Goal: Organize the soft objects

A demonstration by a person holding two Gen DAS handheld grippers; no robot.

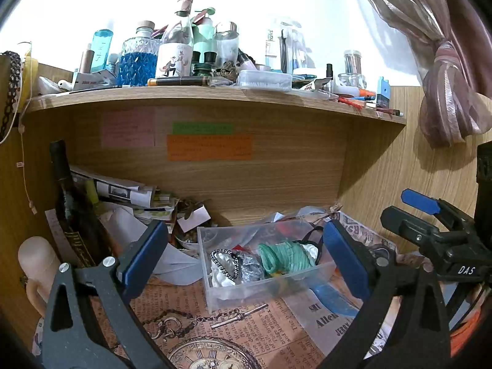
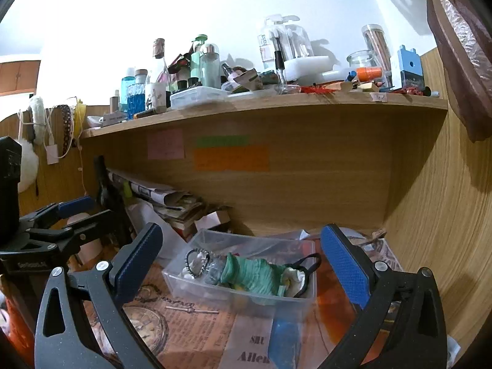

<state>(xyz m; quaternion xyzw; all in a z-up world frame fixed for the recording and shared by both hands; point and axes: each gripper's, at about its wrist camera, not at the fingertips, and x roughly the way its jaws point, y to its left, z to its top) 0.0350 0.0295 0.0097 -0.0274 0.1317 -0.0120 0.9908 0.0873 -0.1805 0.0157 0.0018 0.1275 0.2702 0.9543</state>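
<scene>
We see a clear plastic bin (image 1: 264,279) standing on the newspaper-print desk cover (image 1: 184,304), toward the back edge of the desk, under the wooden shelf (image 1: 215,98). Inside it lie soft things: one mint-green ruffled scrunchie (image 1: 284,256), one silvery scrunchie (image 1: 250,266), one black-and-white beaded band (image 1: 226,261) over a white piece, and a black elastic loop (image 2: 307,266) at the bin's right end. The green scrunchie fills the middle of the bin and touches the silvery one.

Both grippers hang in front of the bin. Our left gripper (image 1: 244,258) has its two blue pads spread wide, holding nothing; our right gripper (image 2: 241,266) is likewise spread wide and holds nothing.

Left of the bin a stack of papers (image 2: 172,200) leans against the back panel, with a dark bottle (image 1: 69,196) in the left corner. Three sticky notes mark the back panel: one pink (image 1: 127,129), one green (image 1: 203,128), one orange (image 1: 209,147). The shelf above is crowded with bottles and jars.
</scene>
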